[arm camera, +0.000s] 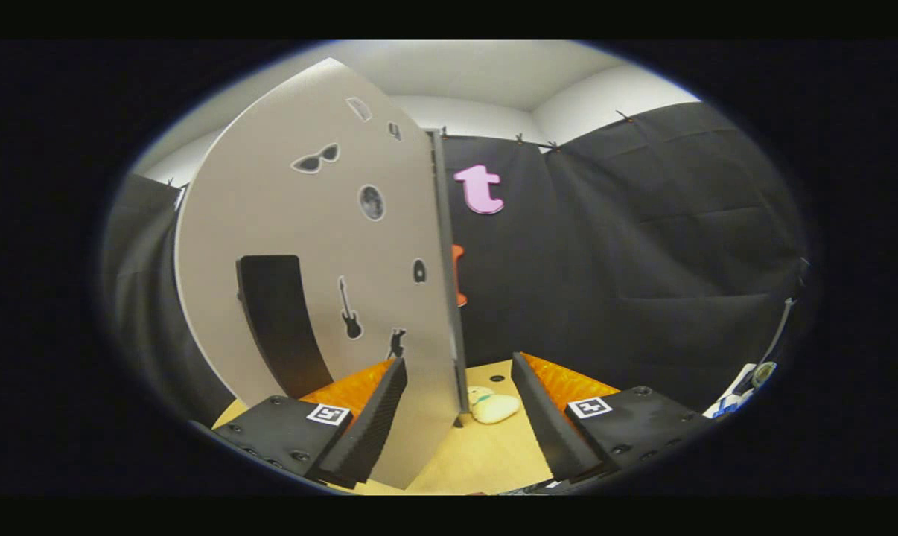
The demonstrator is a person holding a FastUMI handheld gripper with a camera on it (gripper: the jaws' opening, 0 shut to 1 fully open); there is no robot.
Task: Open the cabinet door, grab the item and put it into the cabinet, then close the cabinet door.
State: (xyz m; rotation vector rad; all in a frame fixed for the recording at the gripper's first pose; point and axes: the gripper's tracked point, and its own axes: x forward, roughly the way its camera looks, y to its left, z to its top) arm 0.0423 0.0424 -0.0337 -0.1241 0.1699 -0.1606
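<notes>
A pale grey cabinet door (307,246) with small dark stickers and a black handle (278,327) stands swung out toward me. Its free edge (449,298) runs down between my fingers, close against the left finger (378,417) and well apart from the right finger (542,417). My gripper (458,362) is open, with only the door's edge in the gap. A small white plush item (494,406) lies on the wooden table (486,454) just beyond the fingertips, right of the door's edge. The cabinet's inside is hidden behind the door.
Black cloth walls close the booth behind and to the right. A white and blue object (739,398) sits at the far right by the cloth. A small dark spot (497,378) marks the tabletop behind the plush item.
</notes>
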